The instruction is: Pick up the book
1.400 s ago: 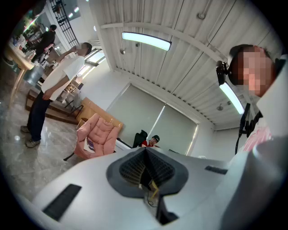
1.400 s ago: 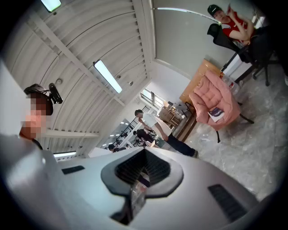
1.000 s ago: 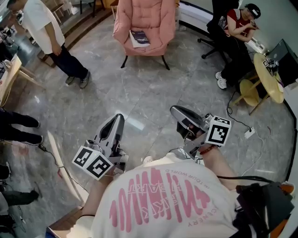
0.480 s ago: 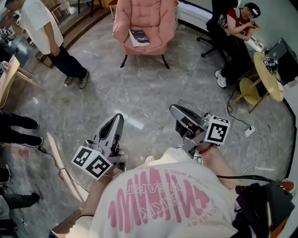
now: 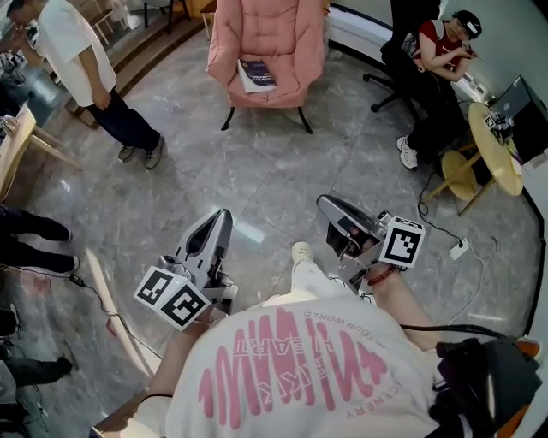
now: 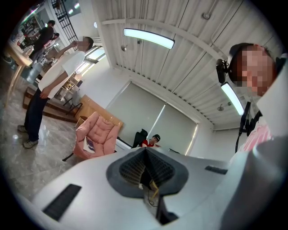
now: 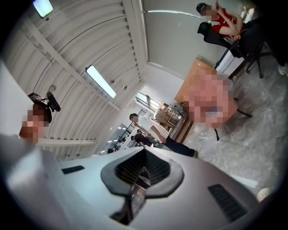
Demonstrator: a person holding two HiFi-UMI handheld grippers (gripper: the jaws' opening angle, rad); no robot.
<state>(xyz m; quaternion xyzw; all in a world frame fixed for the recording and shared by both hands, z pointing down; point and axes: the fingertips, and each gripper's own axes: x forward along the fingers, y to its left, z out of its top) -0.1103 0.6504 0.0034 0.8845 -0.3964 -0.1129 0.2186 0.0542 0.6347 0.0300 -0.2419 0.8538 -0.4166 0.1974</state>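
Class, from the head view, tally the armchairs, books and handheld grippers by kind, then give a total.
Armchairs: 1, the pink padded armchair
Books: 1, the dark-covered book lying on its seat
Grippers: 2, the left gripper and the right gripper
Total: 4

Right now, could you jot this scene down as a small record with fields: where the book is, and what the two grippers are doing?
book: lies on the armchair seat, untouched
armchair: pink, across the floor, ahead of both grippers
left gripper: shut, empty
right gripper: shut, empty
standing person: left of the armchair
seated person: right of the armchair
task: book not yet reached
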